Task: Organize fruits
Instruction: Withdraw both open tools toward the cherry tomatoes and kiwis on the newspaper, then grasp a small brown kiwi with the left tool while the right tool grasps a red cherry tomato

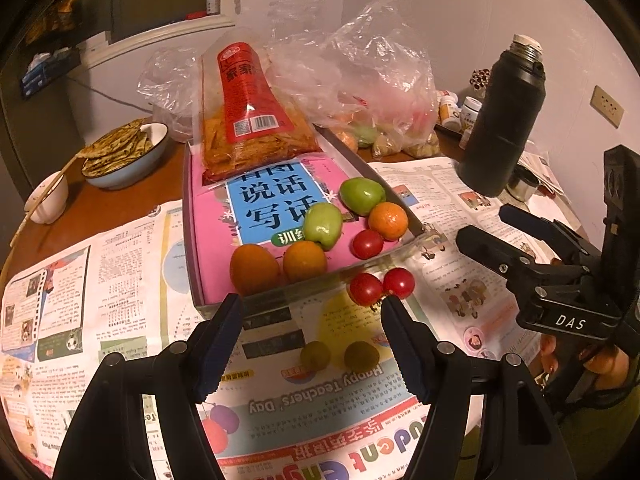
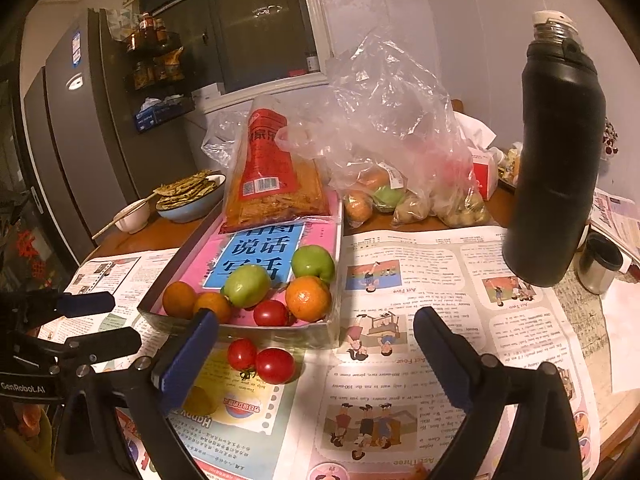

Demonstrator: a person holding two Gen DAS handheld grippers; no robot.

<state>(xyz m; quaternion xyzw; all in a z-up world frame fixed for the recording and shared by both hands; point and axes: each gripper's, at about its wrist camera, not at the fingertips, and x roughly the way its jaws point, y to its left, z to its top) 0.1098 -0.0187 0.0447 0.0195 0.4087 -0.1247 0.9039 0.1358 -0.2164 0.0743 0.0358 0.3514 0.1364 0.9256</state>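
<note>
Left wrist view, nearest first: the left hand-held gripper (image 1: pixel 312 316) stands part open and empty above the newspaper (image 1: pixel 120 280), and two small green fruits (image 1: pixel 338 356) lie on the paper between its fingers. Just beyond, two tomatoes (image 1: pixel 382 286) sit on the paper against the tray (image 1: pixel 192 240) front. Inside the tray, on a pink book (image 1: pixel 208 232), lie oranges (image 1: pixel 280 266), two green fruits, one tomato and a third orange, all crowded at the near edge. The right hand-held gripper (image 2: pixel 316 336) is wide open, holding nothing, over the paper near the loose tomatoes. Farther back stand a snack bag (image 1: pixel 252 120), plastic bags (image 1: pixel 380 80) with more fruit, and a black flask (image 1: pixel 504 116).

Risks, as I judge them: round fruit may roll off the paper if nudged by a finger; tomatoes may split if squeezed hard; a wide swing of the right gripper could knock the flask over.
</note>
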